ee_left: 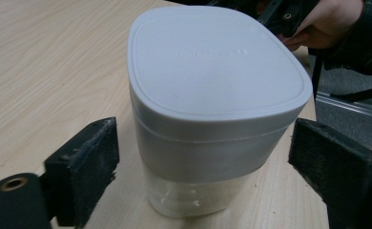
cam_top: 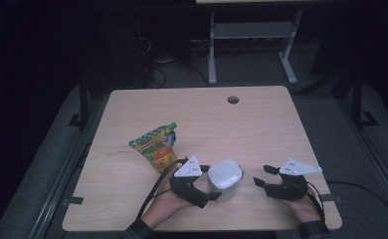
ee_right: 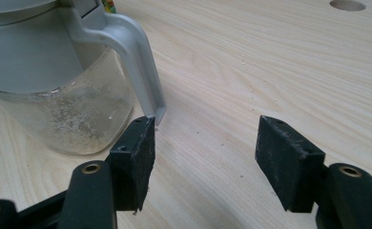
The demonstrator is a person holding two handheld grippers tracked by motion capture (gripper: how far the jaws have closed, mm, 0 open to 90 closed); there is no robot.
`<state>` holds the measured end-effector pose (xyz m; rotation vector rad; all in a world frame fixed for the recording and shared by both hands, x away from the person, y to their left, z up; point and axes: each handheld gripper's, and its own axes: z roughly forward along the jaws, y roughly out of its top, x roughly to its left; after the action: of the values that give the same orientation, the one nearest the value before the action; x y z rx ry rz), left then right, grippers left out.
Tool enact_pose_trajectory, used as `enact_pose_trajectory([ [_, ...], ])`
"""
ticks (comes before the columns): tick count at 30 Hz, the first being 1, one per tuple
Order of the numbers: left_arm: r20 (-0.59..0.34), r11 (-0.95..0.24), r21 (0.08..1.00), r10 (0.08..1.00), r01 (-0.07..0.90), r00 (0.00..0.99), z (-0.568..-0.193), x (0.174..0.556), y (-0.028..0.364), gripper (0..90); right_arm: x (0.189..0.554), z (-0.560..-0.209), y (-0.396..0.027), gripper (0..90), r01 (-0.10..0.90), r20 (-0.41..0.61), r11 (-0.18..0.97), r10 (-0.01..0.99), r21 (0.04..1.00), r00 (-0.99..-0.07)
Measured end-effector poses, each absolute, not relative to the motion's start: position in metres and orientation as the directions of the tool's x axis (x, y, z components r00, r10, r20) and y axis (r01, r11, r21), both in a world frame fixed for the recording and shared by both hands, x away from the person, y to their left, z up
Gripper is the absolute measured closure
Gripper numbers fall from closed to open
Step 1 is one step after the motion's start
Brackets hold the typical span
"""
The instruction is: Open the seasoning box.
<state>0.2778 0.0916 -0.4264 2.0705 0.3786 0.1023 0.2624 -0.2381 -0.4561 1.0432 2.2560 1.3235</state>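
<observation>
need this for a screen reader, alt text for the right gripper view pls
An open gripper faces bare wooden table, its two black jaws apart. Beside the left jaw stands a clear jug with a grey handle; a round hole marks the table's far corner.

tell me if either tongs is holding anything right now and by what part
Nothing is held. The left tongs sit open on either side of the jug with gaps. The right tongs are open beside its handle.

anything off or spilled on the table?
No spill. The jug stands upright with its lid on; whitish residue clouds its clear lower wall. The snack pouch lies flat, askew to the table edges.
</observation>
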Motion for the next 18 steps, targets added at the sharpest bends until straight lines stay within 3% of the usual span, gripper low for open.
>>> enact_pose_trajectory([
  [18, -0.08, -0.459, 0.862, 0.298, 0.216, 0.951, -0.4229, 0.2755, 0.0929, 19.2, 0.2625, -0.4562, -0.2381, 38.3, 0.427, 0.082, 0.303, 0.727, 0.852, -0.682],
])
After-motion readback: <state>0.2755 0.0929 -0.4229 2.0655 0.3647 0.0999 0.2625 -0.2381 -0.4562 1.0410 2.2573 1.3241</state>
